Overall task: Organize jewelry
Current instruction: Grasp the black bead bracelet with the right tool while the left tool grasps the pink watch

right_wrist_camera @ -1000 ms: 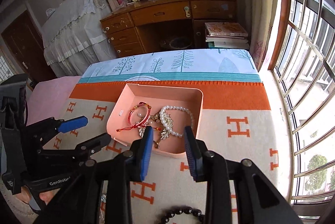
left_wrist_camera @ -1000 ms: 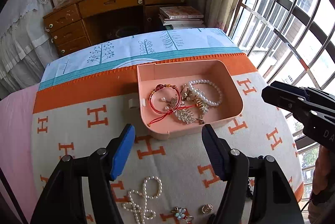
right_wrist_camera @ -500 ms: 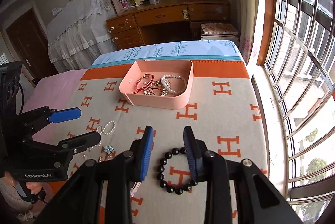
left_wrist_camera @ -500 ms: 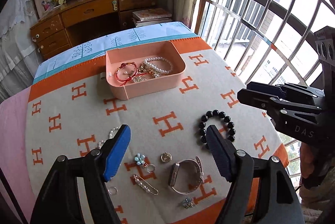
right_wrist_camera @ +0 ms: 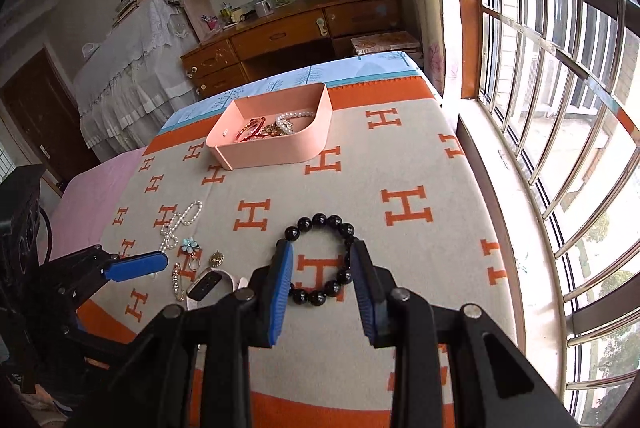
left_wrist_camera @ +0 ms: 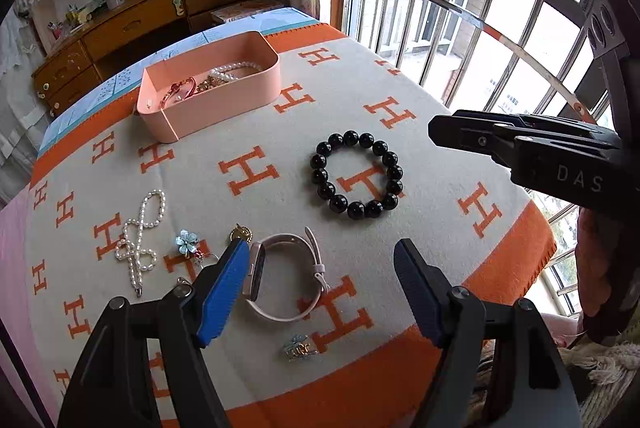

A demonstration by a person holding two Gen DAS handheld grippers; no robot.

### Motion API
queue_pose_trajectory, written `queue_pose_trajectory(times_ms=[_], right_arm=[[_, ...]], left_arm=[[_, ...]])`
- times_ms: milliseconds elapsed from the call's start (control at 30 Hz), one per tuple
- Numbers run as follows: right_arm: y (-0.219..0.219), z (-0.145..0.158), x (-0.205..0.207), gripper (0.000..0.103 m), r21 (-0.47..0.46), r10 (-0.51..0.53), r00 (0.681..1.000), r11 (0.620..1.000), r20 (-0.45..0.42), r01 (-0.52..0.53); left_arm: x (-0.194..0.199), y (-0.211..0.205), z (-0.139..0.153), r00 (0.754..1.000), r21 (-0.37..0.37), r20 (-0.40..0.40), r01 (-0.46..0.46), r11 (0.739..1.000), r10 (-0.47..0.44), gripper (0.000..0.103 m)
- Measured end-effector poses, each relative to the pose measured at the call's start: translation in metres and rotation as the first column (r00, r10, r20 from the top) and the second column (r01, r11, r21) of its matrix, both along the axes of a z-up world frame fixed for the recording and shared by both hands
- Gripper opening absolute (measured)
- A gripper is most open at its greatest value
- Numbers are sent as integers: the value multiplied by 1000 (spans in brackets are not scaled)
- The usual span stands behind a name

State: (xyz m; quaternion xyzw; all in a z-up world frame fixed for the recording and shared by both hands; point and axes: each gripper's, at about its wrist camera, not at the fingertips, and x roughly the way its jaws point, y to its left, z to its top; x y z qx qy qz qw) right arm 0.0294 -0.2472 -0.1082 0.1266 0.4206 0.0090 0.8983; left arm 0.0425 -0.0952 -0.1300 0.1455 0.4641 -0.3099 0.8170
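My left gripper (left_wrist_camera: 320,284) hangs above the near edge of the blanket (left_wrist_camera: 432,164), its jaws spread wide and empty. A pink watch (left_wrist_camera: 288,280) lies on the blanket below the gap, close to the left blue pad. My right gripper (right_wrist_camera: 322,288) has its jaws partly apart with nothing pinched between them. It hangs above the near side of a black bead bracelet (right_wrist_camera: 320,260), which lies flat on the blanket; I cannot tell whether the pads touch any bead.

The pink box (left_wrist_camera: 208,96) stands toward the far edge of the blanket, upright and open at the top. Inside it I see a red bracelet (left_wrist_camera: 178,92), a pearl bracelet (left_wrist_camera: 236,68) and gold pieces heaped between them.

Loose items remain along the near left part of the blanket:
- a pearl string (left_wrist_camera: 140,240), looped and lying flat, nearest the left edge;
- a blue flower brooch (left_wrist_camera: 188,242), just beside the pearl string;
- a small gold pendant (left_wrist_camera: 240,232), between the brooch and the watch;
- a small blue and gold piece (left_wrist_camera: 299,346), by the orange border at the near edge;
- a long pin (right_wrist_camera: 178,282), seen only in the right wrist view, beside the watch.

The black bead bracelet lies well apart from the box, nearer the window side.
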Motion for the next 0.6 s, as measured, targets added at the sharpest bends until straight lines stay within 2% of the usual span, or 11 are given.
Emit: queue_pose_trajectory(times_ms=[100, 267, 333, 400, 600], right_arm=[[-1, -16, 0, 30, 14, -7, 1000, 1000, -27, 8], [-3, -36, 2, 30, 31, -10, 998, 999, -67, 12], [-6, -41, 3, 30, 40, -13, 997, 999, -75, 16], [-8, -44, 5, 30, 47, -15, 996, 999, -82, 19], [-15, -53, 6, 30, 66, -19, 995, 998, -96, 25]], left_arm=[[-3, -4, -10, 1000, 13, -9, 17, 1000, -17, 71], [-1, -10, -31, 998, 42, -62, 30, 999, -27, 51], [3, -10, -40, 995, 47, -100, 25, 999, -20, 38], [7, -11, -45, 992, 51, -124, 16, 999, -10, 31], [16, -14, -54, 990, 72, -143, -2, 997, 13, 30]])
